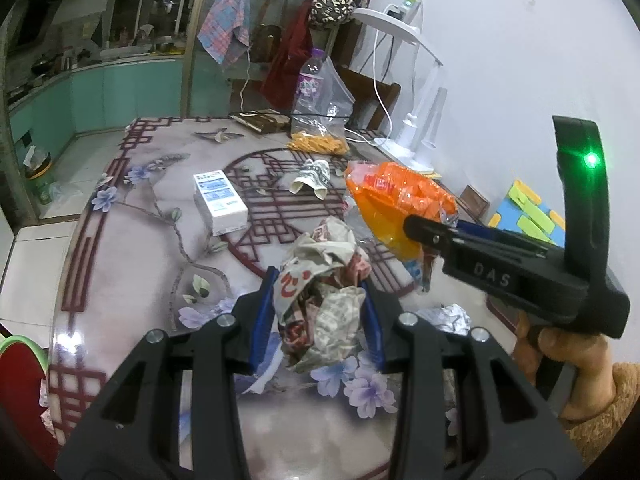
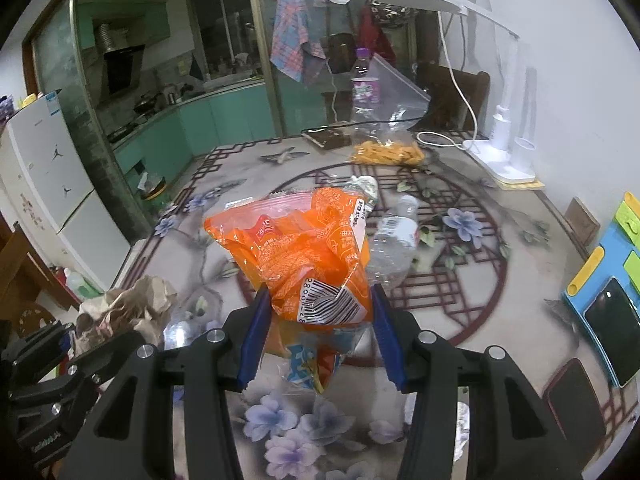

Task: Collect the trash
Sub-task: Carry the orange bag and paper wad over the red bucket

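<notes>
My left gripper (image 1: 318, 292) is shut on a crumpled paper wad (image 1: 320, 300), held above the flowered table (image 1: 140, 260). My right gripper (image 2: 318, 308) is shut on an orange snack bag (image 2: 308, 248), also held above the table. In the left wrist view the right gripper (image 1: 416, 232) shows at the right with the orange bag (image 1: 396, 196). In the right wrist view the paper wad (image 2: 132, 304) and the left gripper show at the lower left. A crushed clear bottle (image 2: 394, 240), a folded wrapper (image 1: 314, 176) and a foil scrap (image 1: 448, 318) lie on the table.
A white box (image 1: 220, 202) lies on the table's left half. At the far edge stand a purple-label bottle (image 1: 310, 80), a clear bag of orange snacks (image 1: 320, 142), a brown wallet (image 1: 260, 120) and a white desk lamp (image 1: 416, 136). A phone (image 2: 610, 330) lies on a blue tray at right.
</notes>
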A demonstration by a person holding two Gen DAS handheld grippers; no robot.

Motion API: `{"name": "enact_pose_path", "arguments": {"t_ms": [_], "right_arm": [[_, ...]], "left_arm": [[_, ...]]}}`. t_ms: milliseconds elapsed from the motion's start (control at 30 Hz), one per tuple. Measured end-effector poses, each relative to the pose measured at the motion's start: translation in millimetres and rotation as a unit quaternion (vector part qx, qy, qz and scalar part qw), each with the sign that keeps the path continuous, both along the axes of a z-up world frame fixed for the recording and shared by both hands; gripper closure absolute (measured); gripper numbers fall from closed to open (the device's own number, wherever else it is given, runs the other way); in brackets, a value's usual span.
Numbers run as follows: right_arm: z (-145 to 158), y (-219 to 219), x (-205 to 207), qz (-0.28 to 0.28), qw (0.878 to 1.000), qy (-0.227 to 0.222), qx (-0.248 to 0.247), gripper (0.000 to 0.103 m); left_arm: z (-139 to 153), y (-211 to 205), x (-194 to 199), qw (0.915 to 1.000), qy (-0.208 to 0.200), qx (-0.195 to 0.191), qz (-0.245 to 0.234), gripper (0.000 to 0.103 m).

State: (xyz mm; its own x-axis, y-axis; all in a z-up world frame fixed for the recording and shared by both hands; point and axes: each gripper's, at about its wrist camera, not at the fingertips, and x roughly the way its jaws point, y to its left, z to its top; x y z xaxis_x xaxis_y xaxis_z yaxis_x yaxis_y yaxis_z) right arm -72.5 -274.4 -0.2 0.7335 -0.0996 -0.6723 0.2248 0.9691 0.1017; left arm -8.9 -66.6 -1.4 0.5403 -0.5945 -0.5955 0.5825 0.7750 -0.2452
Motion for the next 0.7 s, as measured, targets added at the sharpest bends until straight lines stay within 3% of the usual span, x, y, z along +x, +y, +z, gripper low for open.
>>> {"name": "enact_pose_path", "arguments": {"t_ms": [700], "right_arm": [[3,50,7,0.047,0.999,0.000,-0.005,0.055]], "left_arm": [[4,66,10,0.9972,-0.018,0.008,0.073,0.065]]}}
